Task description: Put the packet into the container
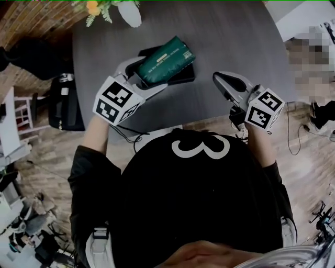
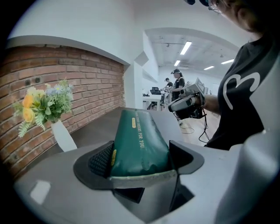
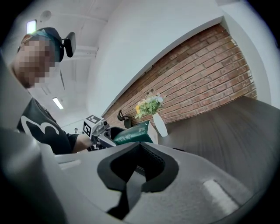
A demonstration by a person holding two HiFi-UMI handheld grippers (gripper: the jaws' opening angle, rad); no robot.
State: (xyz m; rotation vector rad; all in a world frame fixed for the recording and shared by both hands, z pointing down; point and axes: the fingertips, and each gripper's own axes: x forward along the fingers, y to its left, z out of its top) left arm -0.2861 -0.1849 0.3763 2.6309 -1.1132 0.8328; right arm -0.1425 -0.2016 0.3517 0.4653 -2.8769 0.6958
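Observation:
A dark green packet (image 1: 166, 62) is tilted over a low black container (image 1: 187, 74) on the dark grey table (image 1: 235, 42). My left gripper (image 1: 142, 77) is shut on the packet's near end, and the packet (image 2: 139, 144) fills the space between its jaws and points away from me. The container is hidden under it in the left gripper view. My right gripper (image 1: 224, 82) hovers to the right of the container, shut and holding nothing. From its own view the right gripper (image 3: 131, 173) looks across at the packet (image 3: 131, 134) and the left gripper (image 3: 97, 130).
A white vase with flowers (image 1: 128, 11) stands at the table's far edge, just left of the container. A brick wall (image 2: 87, 87) runs behind it. A black case (image 1: 65, 102) and a cable (image 1: 131, 137) lie on the wooden floor at the left.

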